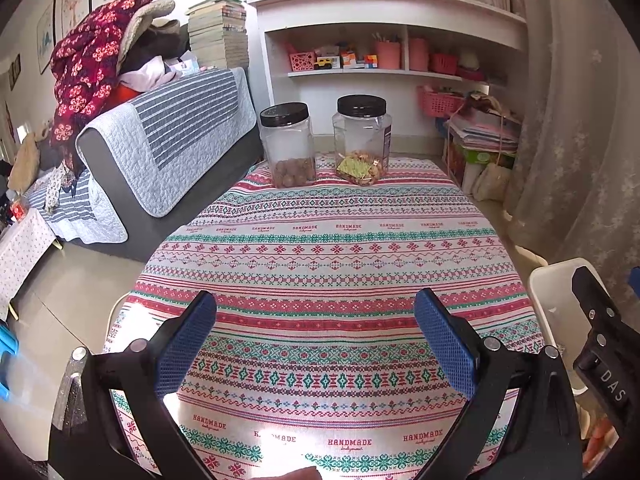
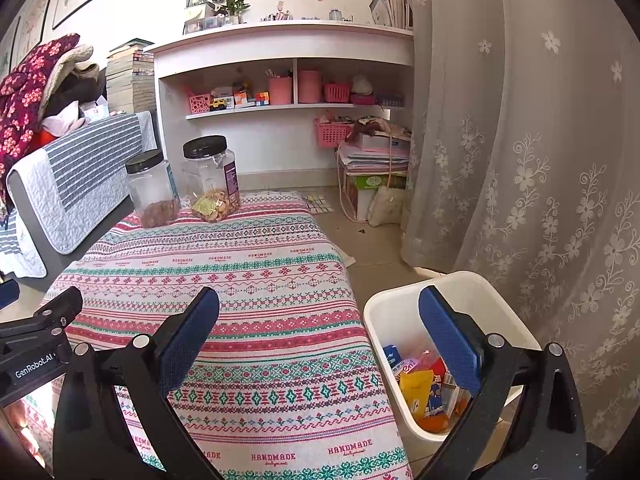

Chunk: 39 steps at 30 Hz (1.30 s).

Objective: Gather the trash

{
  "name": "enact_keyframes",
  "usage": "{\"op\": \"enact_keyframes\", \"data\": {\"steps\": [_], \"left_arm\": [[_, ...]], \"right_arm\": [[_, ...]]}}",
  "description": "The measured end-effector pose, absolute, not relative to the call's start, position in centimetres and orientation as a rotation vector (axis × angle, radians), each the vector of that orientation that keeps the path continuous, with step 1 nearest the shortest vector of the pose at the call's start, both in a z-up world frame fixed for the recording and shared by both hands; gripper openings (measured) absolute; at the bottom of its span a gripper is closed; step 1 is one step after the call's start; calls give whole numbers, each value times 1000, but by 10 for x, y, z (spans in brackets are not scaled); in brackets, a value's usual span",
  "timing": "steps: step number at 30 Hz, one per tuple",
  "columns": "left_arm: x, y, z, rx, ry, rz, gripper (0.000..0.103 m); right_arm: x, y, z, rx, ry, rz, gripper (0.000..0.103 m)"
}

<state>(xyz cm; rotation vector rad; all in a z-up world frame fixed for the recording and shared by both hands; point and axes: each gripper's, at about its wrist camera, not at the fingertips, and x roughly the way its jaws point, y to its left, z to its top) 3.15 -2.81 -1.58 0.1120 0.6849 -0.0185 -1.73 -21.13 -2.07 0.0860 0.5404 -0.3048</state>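
Observation:
A white trash bin (image 2: pixel 378 316) stands on the floor at the table's right side and holds several colourful wrappers (image 2: pixel 416 390). Its rim also shows in the left wrist view (image 1: pixel 546 300). My left gripper (image 1: pixel 316 344) is open and empty above the near part of the patterned tablecloth (image 1: pixel 320 248). My right gripper (image 2: pixel 320 340) is open and empty, with its right finger over the bin and its left finger over the cloth (image 2: pixel 248 280). No loose trash shows on the cloth.
Two clear jars with black lids stand at the table's far end, one with nuts (image 1: pixel 289 146) and one with snacks (image 1: pixel 362 140). A sofa with a quilt (image 1: pixel 168 148) is on the left. A white shelf (image 1: pixel 384 40) is behind. A curtain (image 2: pixel 540 160) hangs on the right.

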Motion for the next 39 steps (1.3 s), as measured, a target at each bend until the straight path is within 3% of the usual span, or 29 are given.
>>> {"op": "enact_keyframes", "data": {"steps": [21, 23, 27, 34, 39], "left_arm": [[30, -28, -17, 111, 672, -34, 95], [29, -29, -16, 108, 665, -42, 93], [31, -28, -17, 94, 666, -55, 81], [30, -29, -18, 93, 667, -71, 81], [30, -33, -18, 104, 683, -77, 93]], "right_arm": [[-15, -210, -23, 84, 557, -297, 96], [-14, -209, -23, 83, 557, -296, 96], [-14, -209, -25, 82, 559, -293, 96], [-14, -209, -26, 82, 560, -293, 96], [-13, -209, -26, 84, 561, -301, 96]]}}
